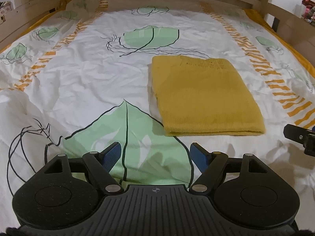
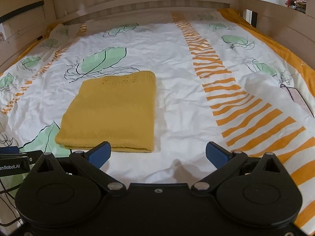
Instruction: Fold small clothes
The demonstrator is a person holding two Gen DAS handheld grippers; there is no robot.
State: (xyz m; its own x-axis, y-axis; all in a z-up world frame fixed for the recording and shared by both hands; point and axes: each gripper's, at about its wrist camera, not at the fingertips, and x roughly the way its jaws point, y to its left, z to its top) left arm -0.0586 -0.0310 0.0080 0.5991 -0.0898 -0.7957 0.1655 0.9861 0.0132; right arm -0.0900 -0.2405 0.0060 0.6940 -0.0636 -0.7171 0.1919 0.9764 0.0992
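Note:
A mustard-yellow knit garment lies folded into a neat rectangle on the bed; it also shows in the right wrist view. A bit of white cloth shows under its left edge. My left gripper is open and empty, just in front and to the left of the garment, above the bedding. My right gripper is open and empty, in front of the garment's near right corner. Its left fingertip stands by the near edge. Part of the right gripper shows at the right edge of the left wrist view.
The bed has a white duvet with green leaf prints and orange striped bands. A wooden headboard and side rails enclose the bed. A crumpled white cloth lies at the far left corner. A white lump rises at the right.

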